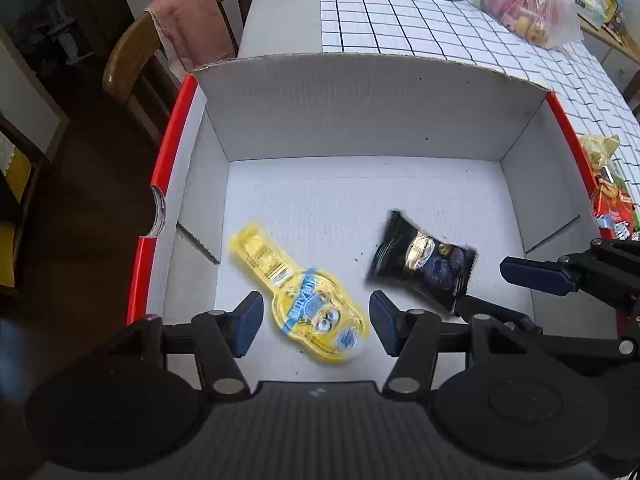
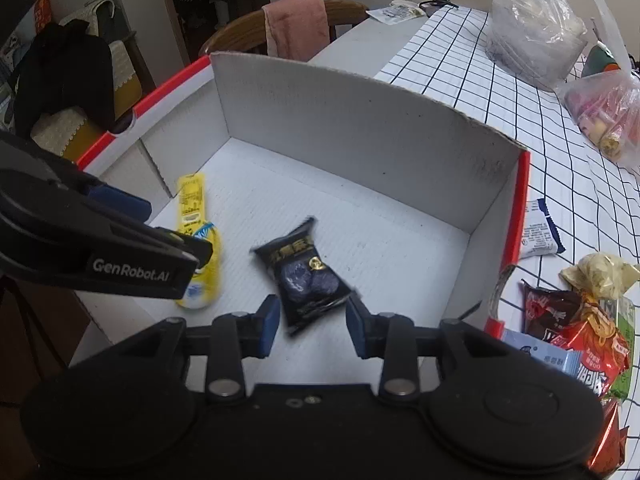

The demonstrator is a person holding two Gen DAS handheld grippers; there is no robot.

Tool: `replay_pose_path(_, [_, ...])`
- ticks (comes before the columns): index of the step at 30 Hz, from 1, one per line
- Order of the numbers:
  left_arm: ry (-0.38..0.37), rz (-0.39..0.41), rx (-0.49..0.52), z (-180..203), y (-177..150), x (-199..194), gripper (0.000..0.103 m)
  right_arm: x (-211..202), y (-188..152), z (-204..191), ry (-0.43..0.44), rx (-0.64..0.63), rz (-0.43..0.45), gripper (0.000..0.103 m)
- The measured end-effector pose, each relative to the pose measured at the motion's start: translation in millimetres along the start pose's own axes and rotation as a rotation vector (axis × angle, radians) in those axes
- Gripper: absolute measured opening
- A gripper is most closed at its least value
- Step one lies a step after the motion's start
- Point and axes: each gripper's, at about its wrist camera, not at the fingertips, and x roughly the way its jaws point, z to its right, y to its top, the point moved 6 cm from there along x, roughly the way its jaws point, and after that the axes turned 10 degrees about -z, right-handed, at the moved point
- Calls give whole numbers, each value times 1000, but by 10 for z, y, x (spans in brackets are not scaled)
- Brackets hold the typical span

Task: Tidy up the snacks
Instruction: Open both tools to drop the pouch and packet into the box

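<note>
The left gripper [image 1: 316,326], nearest the lens, is seen spread wide above the yellow bottle-shaped snack pouch with a blue band [image 1: 298,294], and nothing is gripped between its blue-padded fingers [image 1: 250,322]. The right gripper [image 2: 312,326] is likewise spread apart, and the black foil snack packet with a purple picture [image 2: 306,276] lies between its fingertips without being pinched, though blur makes contact hard to judge. Both packets are found on the floor of the white cardboard box with red outer edges [image 1: 360,112], near its front wall, the yellow one toward the left wall. The depositing step is judged to be at its end for these two items. Next, the grippers would have to be lifted over the box's walls and carried to the pile of loose wrappers [image 2: 576,316] just beyond the box's right wall on the white grid-patterned tablecloth [image 2: 480,60]. That right wall must be cleared. Two plastic bags [image 2: 608,116] sit well beyond the box's far wall, and a wooden chair draped in pink cloth [image 1: 188,20] stands past its far left corner.
</note>
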Motion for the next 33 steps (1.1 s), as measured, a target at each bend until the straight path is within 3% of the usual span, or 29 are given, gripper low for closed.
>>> replay_pose_path(8, [-34,68,-33,-21,-61,-212,64,-214,-44,84,24,26,51,40])
replay_pose_path(18, [-75,235,-61,25,-222,-737,73,-696,-161,112,59,60,161,48])
replay_pose_path(24, [-74,324,-42,129,-368,-1046,76,-989,-288,137,73,87,216,59])
replay_pose_path(26, [-74,357,-33,168,-431,-1141,77,-1090,-343,144,73,88,241,70])
replay_pose_path(33, [-122,440,-20,350,-615,-1395,82,-1388,-548,193,74,79,308,87])
